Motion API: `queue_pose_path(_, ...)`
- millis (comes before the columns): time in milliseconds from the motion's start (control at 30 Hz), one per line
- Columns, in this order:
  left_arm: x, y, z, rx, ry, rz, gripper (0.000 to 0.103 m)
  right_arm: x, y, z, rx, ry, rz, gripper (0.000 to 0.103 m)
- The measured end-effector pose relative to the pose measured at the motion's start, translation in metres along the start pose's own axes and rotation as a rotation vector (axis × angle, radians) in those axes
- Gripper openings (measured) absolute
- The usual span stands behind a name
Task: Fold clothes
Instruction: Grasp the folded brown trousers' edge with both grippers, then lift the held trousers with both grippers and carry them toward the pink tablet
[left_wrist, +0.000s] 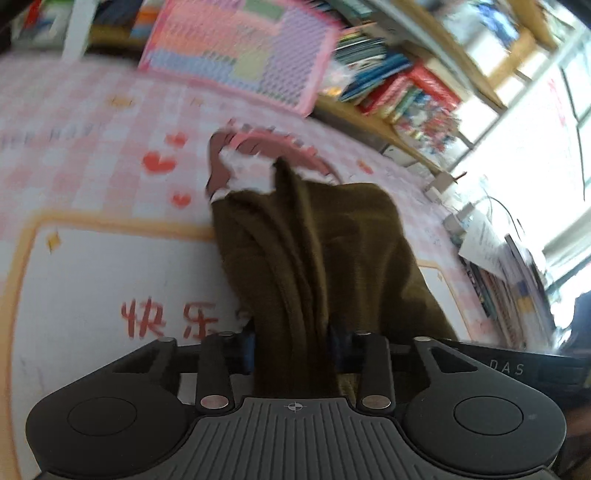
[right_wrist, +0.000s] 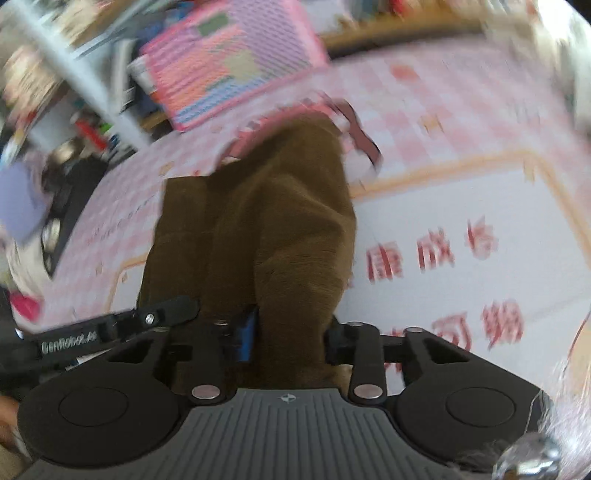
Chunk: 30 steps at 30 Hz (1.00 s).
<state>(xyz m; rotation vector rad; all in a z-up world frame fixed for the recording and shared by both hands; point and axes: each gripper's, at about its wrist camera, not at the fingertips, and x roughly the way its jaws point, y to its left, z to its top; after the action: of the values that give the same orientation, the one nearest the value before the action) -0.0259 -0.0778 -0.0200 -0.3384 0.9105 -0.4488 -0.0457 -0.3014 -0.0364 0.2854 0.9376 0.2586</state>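
Left wrist view
- Left tongs: the left gripper is clamped on a bunch of the brown garment; the cloth runs between the two fingers at the lower middle of the frame.
- Place of the garment: it stretches from the fingers up to the middle of the frame, hanging in long folds over the pink checked cloth. A pink and white piece of clothing shows at its far end, near the middle top.
- Progress: the garment is gathered and lifted, not lying flat or as a neat packet. I judge the folding is in the middle; how many folds it has I cannot tell.
- Writing: "DAS" on the black device at lower right; red Chinese characters "快乐" at lower left.

Right wrist view
- Right tongs: the right gripper is also closed on the brown garment, at the lower middle.
- Place of the garment: it fills the middle of the frame, above the checked cloth.
- Progress: both ends are held, so laying it down and smoothing seem left.
- Writing: "GenRobot.ai" on the black bar at lower left; the red characters at right are too blurred to read surely.
- Background: a colourful mat at the top.
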Motion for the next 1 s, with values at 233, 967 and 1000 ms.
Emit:
queue_pose_path(233,0.001,0.009,-0.004,-0.008,0.032,0.003,0.041,0.005,-0.009,-0.002,0.032,0.047,0.013,0.039)
queue_pose_path(967,-0.022,-0.032,-0.015,-0.020,-0.082,0.035,0.031,-0.025,-0.010,-0.012,-0.131,-0.052,0.075,0.028)
queue_pose_path(1000,-0.024,-0.038,-0.015,-0.014,-0.087,0.042,0.031,-0.029,-0.012,-0.011,-0.132,-0.056,0.084,0.028)
